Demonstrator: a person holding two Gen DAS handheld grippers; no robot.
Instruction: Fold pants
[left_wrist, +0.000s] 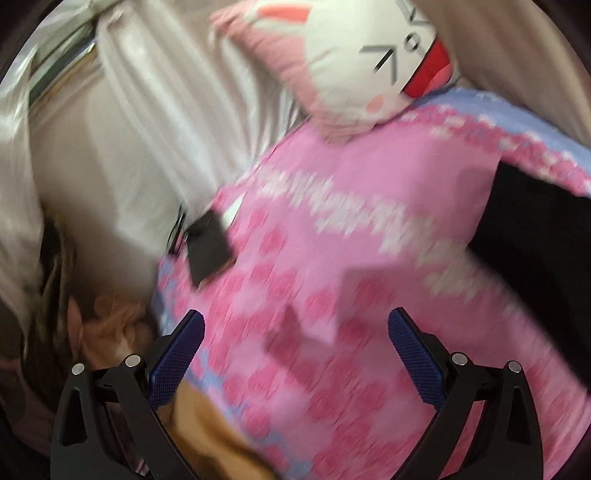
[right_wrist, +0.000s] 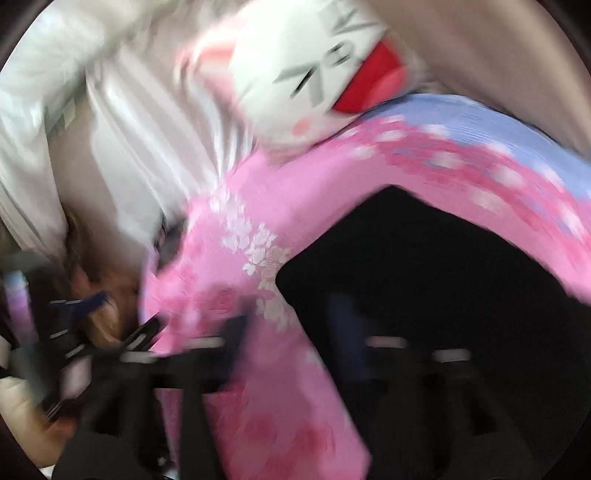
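**Black pants flat on a pink bed cover, both tools empty**

Left wrist view: my left hand-held gripper (left_wrist: 295, 354) stands spread wide with nothing between its blue pads, over a pink flowered blanket (left_wrist: 332, 221) on a bed. The black pants (left_wrist: 535, 258) lie at the right edge, well apart from it. A cartoon-face pillow (left_wrist: 369, 62) rests at the blanket's far end.

Right wrist view: heavily blurred. My right hand-held gripper (right_wrist: 295, 354) looks spread and empty, just above the pants (right_wrist: 443, 277), which form one broad dark slab. I judge some folding may be done; how much remains I cannot tell.
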